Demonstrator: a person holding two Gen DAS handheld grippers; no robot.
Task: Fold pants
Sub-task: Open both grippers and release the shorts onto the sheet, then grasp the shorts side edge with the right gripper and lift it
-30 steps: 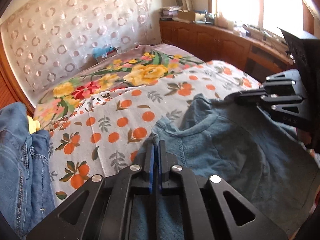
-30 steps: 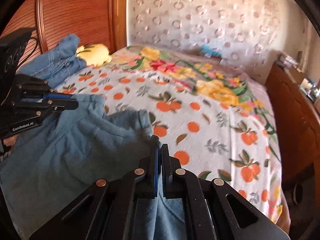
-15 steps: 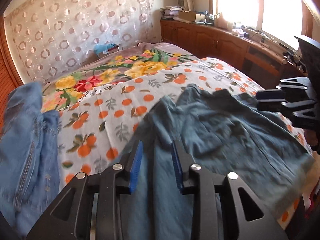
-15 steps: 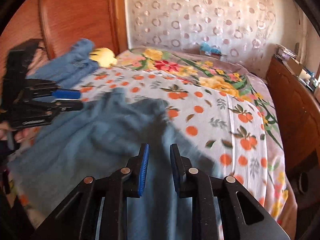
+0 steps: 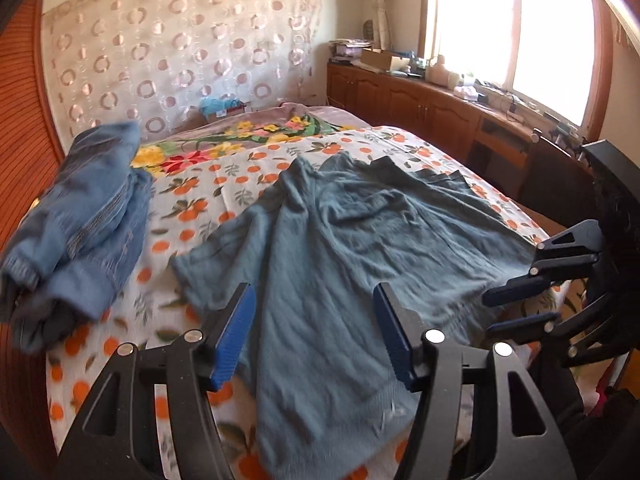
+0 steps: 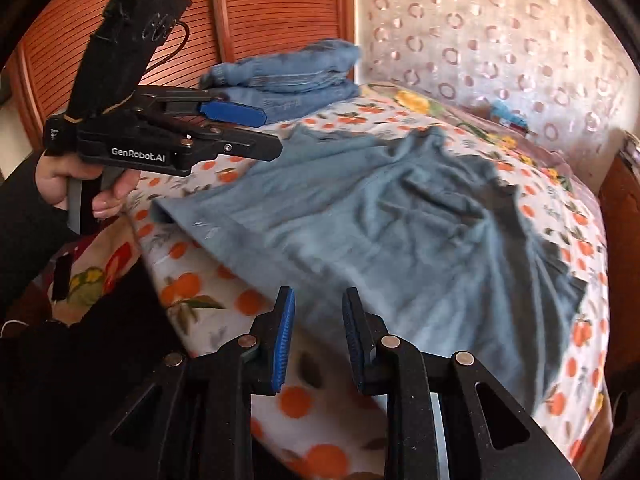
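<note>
Right, both of my grippers are off the cloth, so line by line:

Left gripper (image 5: 312,330): my jaws are opening, blue ribbed pads wide apart, nothing pinched; the pants only pass beneath the gap.
Right gripper (image 6: 318,334): my jaws are opening too, but narrower, with bedspread and the pants' edge showing between the pads and nothing gripped.
Pants (image 5: 360,240): blue-grey, soft and matte, lying spread and rumpled on the bed straight ahead of my left fingers, ridged with creases; ahead and to the right of my right fingers.
Pants' near edge: a few pale threads or scuffs just beyond my right pad in the left view; the right view shows that edge lifted a little off the bed at the left.
Bedspread (image 5: 192,208): white cotton print, orange fruit and green leaves, a big floral panel further out.
Jeans pile (image 5: 80,216): heavier stitched denim, bunched, well left of my left fingers; in the right view it sits far ahead, behind the left gripper.
Left view only: bright window (image 5: 508,28), wooden cabinets (image 5: 404,100) with clutter on top.
Right view only: my left hand (image 6: 80,182) wrapped round the handle, dark sleeve, ribbed wooden panel (image 6: 280,4) behind.
Both views: sheer curtain (image 5: 180,52) dotted with rings.
</note>
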